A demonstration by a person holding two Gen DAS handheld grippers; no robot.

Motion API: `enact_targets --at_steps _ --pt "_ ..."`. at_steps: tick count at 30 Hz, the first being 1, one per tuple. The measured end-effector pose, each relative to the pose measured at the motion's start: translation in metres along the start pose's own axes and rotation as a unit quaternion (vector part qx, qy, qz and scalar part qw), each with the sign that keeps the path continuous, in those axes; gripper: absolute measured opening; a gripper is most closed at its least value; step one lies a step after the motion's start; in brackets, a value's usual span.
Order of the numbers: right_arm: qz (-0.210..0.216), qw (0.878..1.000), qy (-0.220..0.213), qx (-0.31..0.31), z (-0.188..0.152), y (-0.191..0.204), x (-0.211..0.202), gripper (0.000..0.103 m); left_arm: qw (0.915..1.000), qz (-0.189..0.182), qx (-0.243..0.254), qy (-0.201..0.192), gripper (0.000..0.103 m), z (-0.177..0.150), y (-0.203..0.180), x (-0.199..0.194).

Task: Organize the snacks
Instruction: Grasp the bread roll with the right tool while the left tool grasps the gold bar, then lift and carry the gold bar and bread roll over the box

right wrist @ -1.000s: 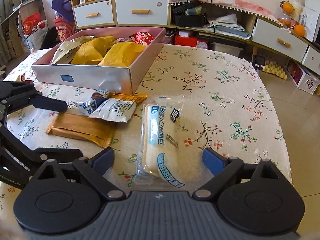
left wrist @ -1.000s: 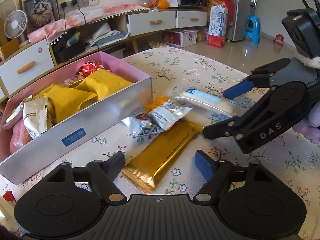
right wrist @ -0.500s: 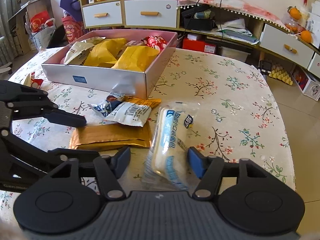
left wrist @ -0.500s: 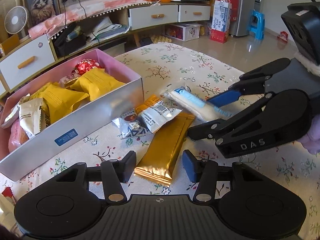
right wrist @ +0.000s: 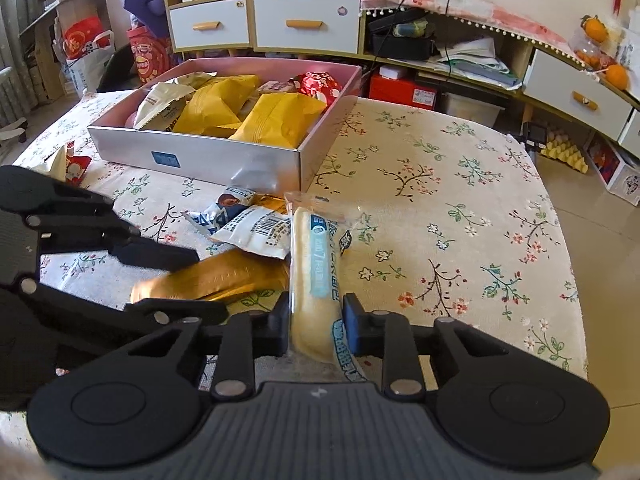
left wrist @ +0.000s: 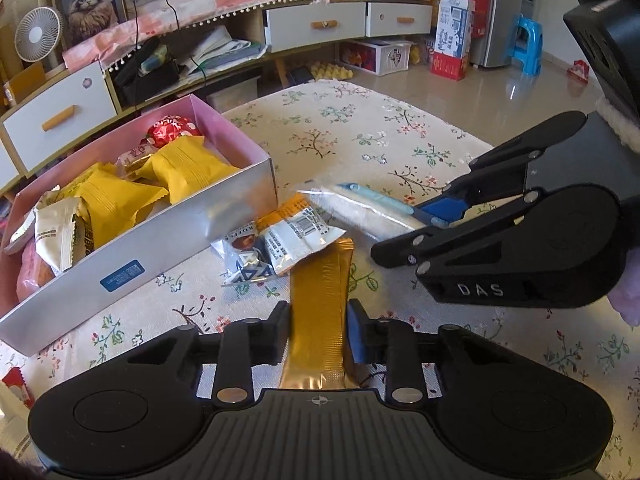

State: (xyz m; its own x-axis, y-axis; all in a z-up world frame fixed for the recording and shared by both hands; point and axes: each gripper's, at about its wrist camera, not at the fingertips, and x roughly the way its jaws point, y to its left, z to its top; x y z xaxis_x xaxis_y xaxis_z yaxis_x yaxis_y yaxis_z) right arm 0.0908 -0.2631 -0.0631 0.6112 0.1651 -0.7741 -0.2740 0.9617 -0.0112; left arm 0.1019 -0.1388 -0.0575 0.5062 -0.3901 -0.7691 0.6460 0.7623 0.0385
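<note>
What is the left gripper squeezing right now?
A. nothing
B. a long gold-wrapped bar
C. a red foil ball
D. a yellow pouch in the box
B: the left gripper is shut on the gold-wrapped bar, pads against both its sides.

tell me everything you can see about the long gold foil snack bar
The long gold foil snack bar is a slim, shiny metallic packet with crimped, ribbed ends. It lies on the floral tablecloth, near the silver-sided pink box. The left gripper has just closed, its fingers pressing both long edges near one end. Its far end tucks under a white barcode snack packet.
</note>
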Motion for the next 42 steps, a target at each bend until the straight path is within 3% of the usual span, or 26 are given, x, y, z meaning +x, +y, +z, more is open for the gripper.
enact_targets --at_steps 28,32,37,42 --pt "0.003 1.000 0.000 -0.009 0.008 0.013 -0.020 0.014 0.9994 0.028 -0.012 0.016 0.026 -0.014 0.008 -0.036" --pt "-0.008 1.000 0.011 -0.001 0.006 0.013 -0.013 0.029 0.9991 0.032 -0.016 0.021 0.026 -0.016 0.010 -0.036" --pt "-0.016 0.999 0.029 0.013 0.004 0.011 -0.002 0.032 0.9989 0.035 -0.021 0.024 0.026 -0.015 0.010 -0.036" --pt "-0.040 0.998 0.036 0.021 0.009 0.011 -0.004 0.018 0.9986 0.040 -0.024 0.026 0.026 -0.015 0.011 -0.035"
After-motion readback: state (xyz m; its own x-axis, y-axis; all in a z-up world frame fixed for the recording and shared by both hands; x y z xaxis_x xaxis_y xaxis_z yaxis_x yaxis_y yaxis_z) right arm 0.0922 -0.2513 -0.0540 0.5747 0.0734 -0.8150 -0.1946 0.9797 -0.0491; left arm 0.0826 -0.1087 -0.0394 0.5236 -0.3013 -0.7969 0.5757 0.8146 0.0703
